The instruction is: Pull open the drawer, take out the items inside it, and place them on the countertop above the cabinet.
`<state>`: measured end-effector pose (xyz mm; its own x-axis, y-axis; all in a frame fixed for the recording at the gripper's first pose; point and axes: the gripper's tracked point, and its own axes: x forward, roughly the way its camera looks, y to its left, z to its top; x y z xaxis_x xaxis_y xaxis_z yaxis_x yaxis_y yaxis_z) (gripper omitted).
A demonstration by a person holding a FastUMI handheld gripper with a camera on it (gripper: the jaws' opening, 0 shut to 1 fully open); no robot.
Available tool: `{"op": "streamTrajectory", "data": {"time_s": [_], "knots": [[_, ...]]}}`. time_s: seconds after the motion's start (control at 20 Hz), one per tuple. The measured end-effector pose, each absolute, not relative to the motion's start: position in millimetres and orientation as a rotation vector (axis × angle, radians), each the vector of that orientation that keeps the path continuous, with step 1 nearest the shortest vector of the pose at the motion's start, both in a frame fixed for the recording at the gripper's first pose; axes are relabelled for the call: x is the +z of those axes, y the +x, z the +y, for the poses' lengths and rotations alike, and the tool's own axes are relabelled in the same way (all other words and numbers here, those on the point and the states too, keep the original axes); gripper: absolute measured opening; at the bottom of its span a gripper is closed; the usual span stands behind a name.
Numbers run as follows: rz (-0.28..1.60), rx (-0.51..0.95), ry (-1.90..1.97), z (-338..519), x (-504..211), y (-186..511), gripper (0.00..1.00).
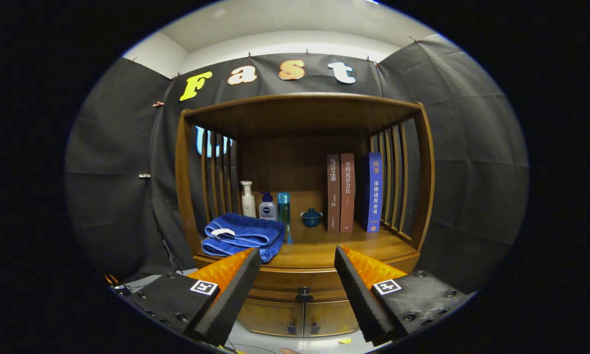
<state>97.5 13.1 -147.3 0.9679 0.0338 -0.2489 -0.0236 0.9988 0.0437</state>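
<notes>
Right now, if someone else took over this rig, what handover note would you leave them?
Claw: open, holding nothing, fingers spread either side of the drawer knob without touching it.
Drawer: shut, in the wooden cabinet under the countertop; its contents are hidden.
Countertop holds a folded blue towel, three bottles, a small blue lidded bowl and three upright books.
Done: nothing yet.
Left: grip the knob, pull the drawer open, lift the items out onto the countertop; the free spot is probably in front of the books.
</notes>
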Motion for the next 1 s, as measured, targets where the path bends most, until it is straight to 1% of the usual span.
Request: {"op": "streamTrajectory", "data": {"time_s": [0.4, 0.5, 0.8, 0.85, 0.9, 0.95, 1.0], "knots": [[0.405, 0.007, 0.072, 17.2, -246.5, 141.7, 0.99], [0.418, 0.006, 0.064, 15.5, -272.5, 150.2, 0.99], [0.506, -0.004, 0.055, 14.5, -330.6, 158.6, 0.99], [0.519, -0.013, 0.058, 13.8, -338.6, 160.2, 0.98], [0.532, -0.025, 0.054, 11.3, -344.8, 160.2, 0.89], [0.539, -0.031, 0.053, 10.1, -350.7, 161.6, 0.84], [0.549, -0.030, 0.057, 10.1, -356.3, 163.0, 0.75]]}}
